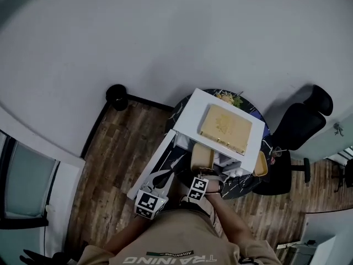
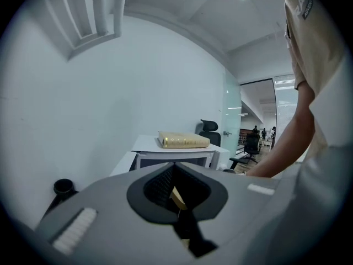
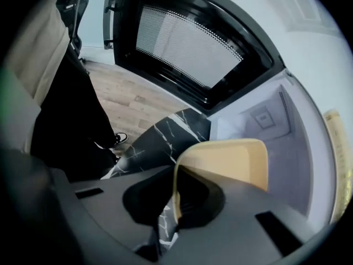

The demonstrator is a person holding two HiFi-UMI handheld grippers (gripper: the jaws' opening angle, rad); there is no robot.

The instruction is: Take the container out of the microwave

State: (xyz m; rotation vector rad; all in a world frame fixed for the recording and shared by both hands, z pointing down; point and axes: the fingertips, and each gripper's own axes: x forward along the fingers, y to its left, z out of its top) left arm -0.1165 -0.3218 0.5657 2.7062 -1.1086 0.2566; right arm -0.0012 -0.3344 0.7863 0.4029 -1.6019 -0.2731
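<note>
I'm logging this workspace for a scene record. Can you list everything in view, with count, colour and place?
microwave: one, white, on the table, door swung open
table: one, round, dark marble
container: one, tan, at the microwave's opening
box: one, golden tan, flat on the microwave's top
tan object: one, at the table's right edge, kind unclear
food: yellow-green, behind the microwave
office chair: one, black, right of the table
round bin: one, black, on the wood floor by the wall
right gripper: jaws on the container's rim
left gripper: jaws together, near the door
</note>
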